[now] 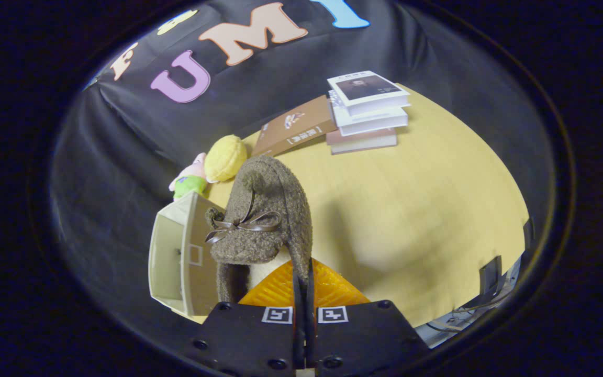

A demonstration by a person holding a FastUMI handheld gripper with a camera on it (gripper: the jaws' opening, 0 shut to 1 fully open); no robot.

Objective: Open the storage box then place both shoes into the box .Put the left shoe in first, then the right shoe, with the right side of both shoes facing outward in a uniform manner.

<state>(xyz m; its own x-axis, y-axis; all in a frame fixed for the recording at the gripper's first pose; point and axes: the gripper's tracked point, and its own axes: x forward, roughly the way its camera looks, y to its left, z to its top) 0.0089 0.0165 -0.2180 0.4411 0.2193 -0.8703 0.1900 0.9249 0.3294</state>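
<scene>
My fingers are pressed together on the rim of the brown fuzzy shoe, pinching its side wall between them, so the shoe hangs off my tips with its toe pointing away from me. It has a woolly surface, a small pompom and a thin ribbon bow across the upper; the pale lining of its opening shows just ahead of my tips. I hold it above the near left part of the table, a pale wooden top, and I cannot tell whether any part of it touches the wood.

Just left of the shoe, at the table's left edge, stands the storage box, cream-coloured, with its open side turned so that I see into its bare interior. The shoe overlaps the box's right wall in my view, but whether they touch I cannot tell.

Beyond the shoe, toward the table's far left corner, lie a yellow plush toy and, beside it, a small pink and green plush figure. Farther along the far edge a brown book lies flat, and next to it a stack of books sits with a white-covered one on top. The booth's black cloth hangs behind all this.
</scene>
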